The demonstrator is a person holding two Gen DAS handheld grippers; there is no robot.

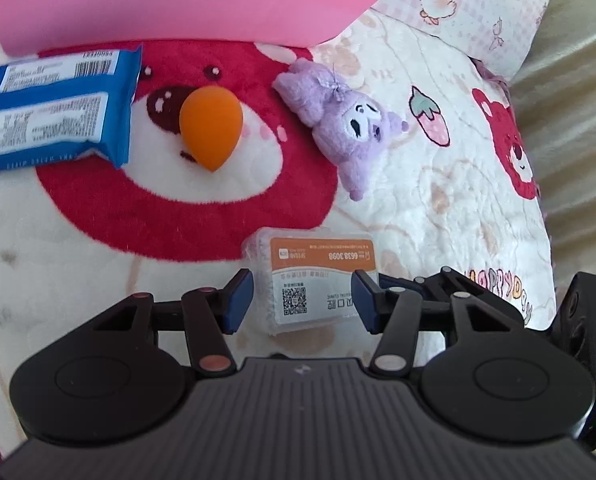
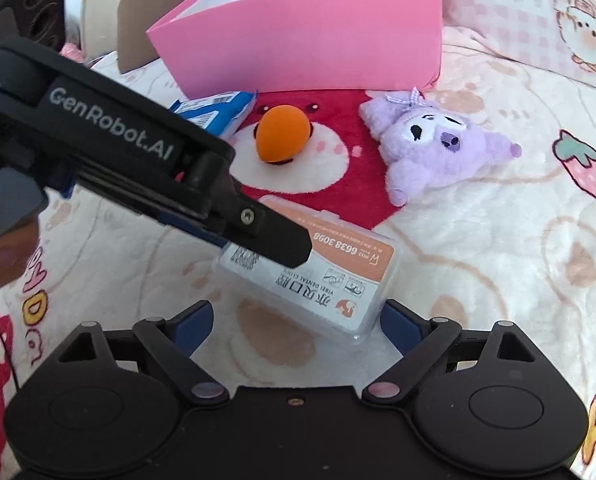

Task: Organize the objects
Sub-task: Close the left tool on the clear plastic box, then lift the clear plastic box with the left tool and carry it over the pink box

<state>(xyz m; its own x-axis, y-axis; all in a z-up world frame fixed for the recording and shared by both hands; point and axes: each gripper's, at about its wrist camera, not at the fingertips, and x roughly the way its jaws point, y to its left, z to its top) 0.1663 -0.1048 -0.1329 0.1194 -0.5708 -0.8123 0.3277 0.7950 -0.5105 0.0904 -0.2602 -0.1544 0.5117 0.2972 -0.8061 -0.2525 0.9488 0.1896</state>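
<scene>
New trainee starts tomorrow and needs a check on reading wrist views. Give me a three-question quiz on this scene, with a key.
1. True or false: the orange sponge lies on the blanket, outside the pink box.
2. Which thing sits between the fingers of the left gripper? A. purple toy B. clear box C. blue packet
3. Are the jaws of the right gripper open or shut?

Key
1. True.
2. B.
3. Open, with only a corner of the clear box between them.
</scene>
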